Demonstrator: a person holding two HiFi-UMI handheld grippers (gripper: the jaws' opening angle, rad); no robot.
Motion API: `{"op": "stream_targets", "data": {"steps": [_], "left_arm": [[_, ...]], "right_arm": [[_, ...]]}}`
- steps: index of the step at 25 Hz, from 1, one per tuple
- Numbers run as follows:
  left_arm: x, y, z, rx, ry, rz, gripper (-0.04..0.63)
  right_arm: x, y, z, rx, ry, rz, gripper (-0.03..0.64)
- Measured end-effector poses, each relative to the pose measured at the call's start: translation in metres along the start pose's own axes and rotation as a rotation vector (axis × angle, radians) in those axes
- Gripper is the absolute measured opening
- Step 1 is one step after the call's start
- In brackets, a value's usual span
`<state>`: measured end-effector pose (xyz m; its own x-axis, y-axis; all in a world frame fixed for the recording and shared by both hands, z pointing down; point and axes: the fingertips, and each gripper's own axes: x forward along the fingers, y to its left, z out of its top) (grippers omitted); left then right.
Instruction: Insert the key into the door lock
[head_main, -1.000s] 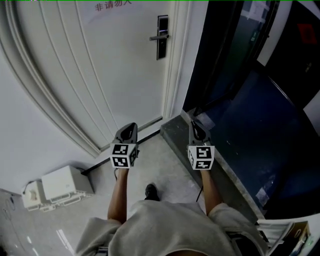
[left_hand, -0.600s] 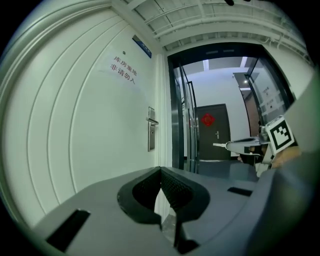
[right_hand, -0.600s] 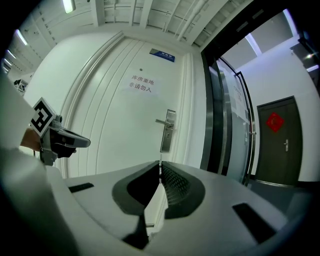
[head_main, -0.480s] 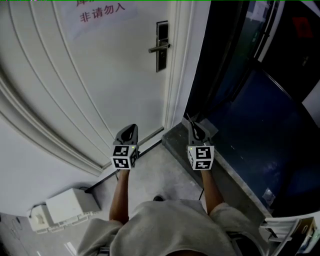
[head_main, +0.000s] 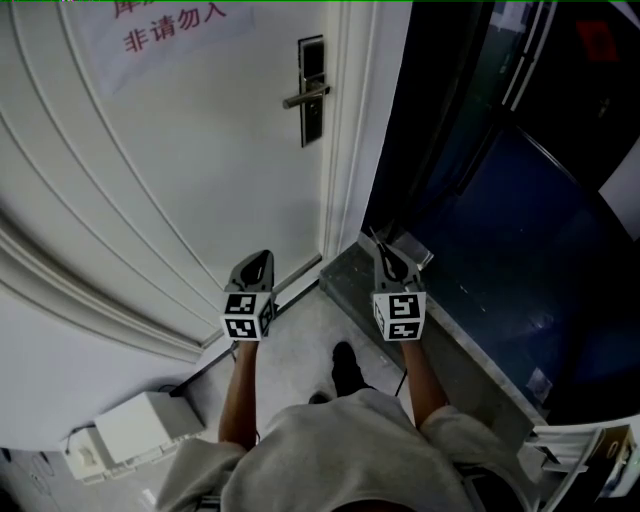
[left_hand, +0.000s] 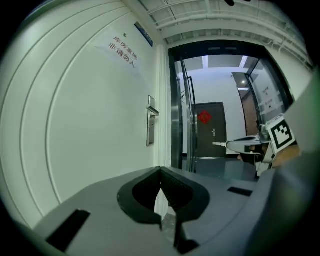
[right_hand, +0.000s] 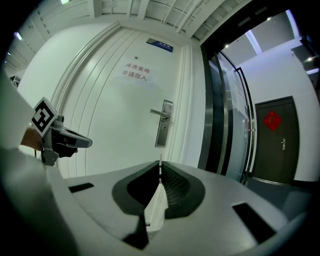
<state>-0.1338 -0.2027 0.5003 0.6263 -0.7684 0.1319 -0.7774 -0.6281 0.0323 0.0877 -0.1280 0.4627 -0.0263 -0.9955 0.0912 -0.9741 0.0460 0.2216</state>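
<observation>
A white door carries a grey lock plate (head_main: 311, 60) with a lever handle (head_main: 305, 98) near its right edge. The lock plate (left_hand: 150, 127) shows ahead in the left gripper view, and the same lock plate (right_hand: 162, 131) ahead in the right gripper view. Both grippers are held level, well short of the door. My right gripper (head_main: 383, 250) is shut on a thin metal key (right_hand: 160, 166) that sticks out past the jaw tips. My left gripper (head_main: 262, 254) is shut with nothing in it; its jaws meet at the tip (left_hand: 161, 171).
A paper sign with red characters (head_main: 175, 30) hangs on the door. A white box (head_main: 140, 425) lies on the floor at the lower left. A dark stone threshold (head_main: 440, 330) and dark glass panels (head_main: 520, 200) run along the right. A shoe (head_main: 347, 368) shows below the grippers.
The person has stepped toward the door: lock and sign have slid down and left in the head view, the white box has dropped lower. Both grippers stay shut, side by side.
</observation>
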Motion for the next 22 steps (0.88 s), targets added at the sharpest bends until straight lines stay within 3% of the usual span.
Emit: {"op": "stream_targets", "data": {"steps": [13,22], "left_arm": [[0.093,0.028,0.018,0.011,0.001,0.069,0.016],[0.176,0.043,0.060,0.035,-0.015,0.123,0.016]], "right_arm": [[0.113,-0.042,0.000,0.007,-0.029,0.083,0.029],[0.200,-0.086,0.019,0.003,-0.059,0.155,0.029]]}}
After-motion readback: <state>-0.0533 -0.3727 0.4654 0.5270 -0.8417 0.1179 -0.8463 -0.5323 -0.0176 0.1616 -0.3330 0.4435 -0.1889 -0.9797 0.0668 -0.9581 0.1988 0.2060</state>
